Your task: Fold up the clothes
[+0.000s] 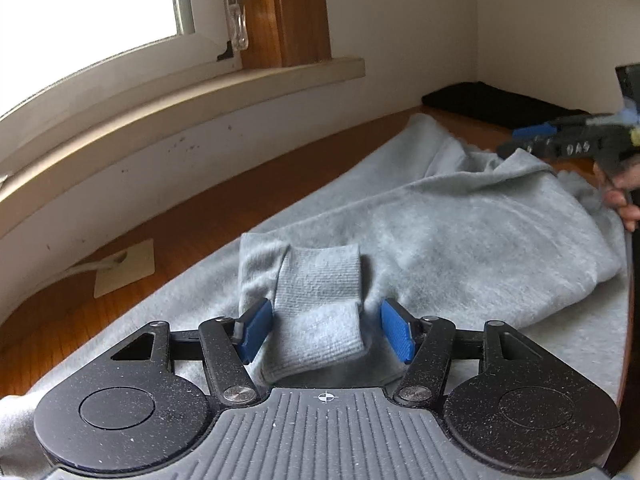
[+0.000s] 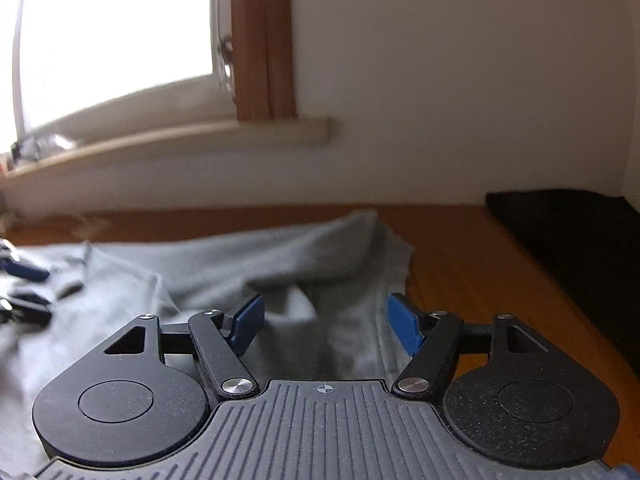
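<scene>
Now the grey sweatshirt point(image 1: 460, 216) lies rumpled on the table point(image 1: 208, 220), cuff point(image 1: 320, 280) folded over between the spread left gripper point(image 1: 326, 330); right gripper point(image 2: 326, 320) gapes wide over cloth, gripping nothing.

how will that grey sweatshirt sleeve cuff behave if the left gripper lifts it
The ribbed grey sleeve cuff will probably flop and drape: it already lies bent over itself between the open left gripper. The fuzzy grey fleece sweatshirt looks grippy rather than slippery. Since the cuff is attached, lifting it would likely drag the rumpled body along.
</scene>
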`<control>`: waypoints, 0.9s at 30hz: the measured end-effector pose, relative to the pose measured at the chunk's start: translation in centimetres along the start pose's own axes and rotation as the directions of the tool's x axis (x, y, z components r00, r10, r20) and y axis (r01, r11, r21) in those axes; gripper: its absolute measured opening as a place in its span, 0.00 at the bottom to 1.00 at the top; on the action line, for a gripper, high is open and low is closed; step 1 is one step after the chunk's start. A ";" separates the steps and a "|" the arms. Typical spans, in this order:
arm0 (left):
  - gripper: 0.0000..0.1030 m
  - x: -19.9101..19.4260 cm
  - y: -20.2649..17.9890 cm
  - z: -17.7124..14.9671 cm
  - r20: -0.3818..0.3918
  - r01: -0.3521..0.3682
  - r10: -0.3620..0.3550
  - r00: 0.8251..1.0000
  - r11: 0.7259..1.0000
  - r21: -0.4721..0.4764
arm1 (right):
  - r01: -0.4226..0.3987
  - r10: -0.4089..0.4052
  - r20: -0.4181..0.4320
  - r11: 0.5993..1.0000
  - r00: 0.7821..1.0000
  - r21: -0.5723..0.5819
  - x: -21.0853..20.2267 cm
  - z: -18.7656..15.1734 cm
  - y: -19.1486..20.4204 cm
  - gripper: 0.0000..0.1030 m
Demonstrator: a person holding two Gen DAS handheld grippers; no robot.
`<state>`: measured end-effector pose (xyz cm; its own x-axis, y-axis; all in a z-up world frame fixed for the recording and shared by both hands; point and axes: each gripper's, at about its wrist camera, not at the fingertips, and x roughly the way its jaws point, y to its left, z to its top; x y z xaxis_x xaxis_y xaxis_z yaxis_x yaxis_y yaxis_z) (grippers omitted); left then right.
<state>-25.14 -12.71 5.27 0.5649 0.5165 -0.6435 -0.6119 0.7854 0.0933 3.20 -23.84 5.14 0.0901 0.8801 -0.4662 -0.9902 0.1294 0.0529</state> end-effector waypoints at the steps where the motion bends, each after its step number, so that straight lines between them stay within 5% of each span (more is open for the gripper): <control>1: 0.64 0.1 0.1 0.0 -0.005 0.000 0.000 1.000 1.000 -0.003 | 0.000 0.000 -0.010 1.000 1.000 0.012 0.4 -0.2 -0.2 0.66; 8: 0.41 -1.7 2.2 0.5 0.006 0.024 -0.024 1.000 0.996 -0.085 | -0.028 0.031 -0.040 0.997 0.999 0.067 1.0 -0.5 -1.3 0.67; 13: 0.40 -2.2 4.2 -0.1 -0.003 -0.003 0.003 1.000 0.991 -0.131 | -0.044 0.050 -0.050 0.992 0.997 0.115 1.1 -0.7 -1.8 0.68; 18: 0.47 -1.2 3.3 -0.3 -0.036 -0.044 0.041 0.998 0.996 -0.077 | -0.036 0.042 -0.046 0.993 0.998 0.117 1.3 -0.7 -1.6 0.68; 21: 0.21 -1.6 3.0 -0.1 -0.014 -0.059 0.058 0.998 0.996 -0.069 | -0.032 0.037 -0.032 0.991 0.999 0.127 1.1 -0.8 -1.8 0.68; 27: 0.15 -6.8 6.5 0.2 0.120 -0.062 0.090 0.989 0.973 -0.222 | -0.046 0.051 -0.026 0.985 0.998 0.166 1.0 -0.9 -2.5 0.68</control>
<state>-32.81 -11.05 10.42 0.5700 0.6226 -0.5362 -0.7531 0.6569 -0.0379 5.68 -23.64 3.75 0.0372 0.8735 -0.4854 -0.9617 0.1633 0.2203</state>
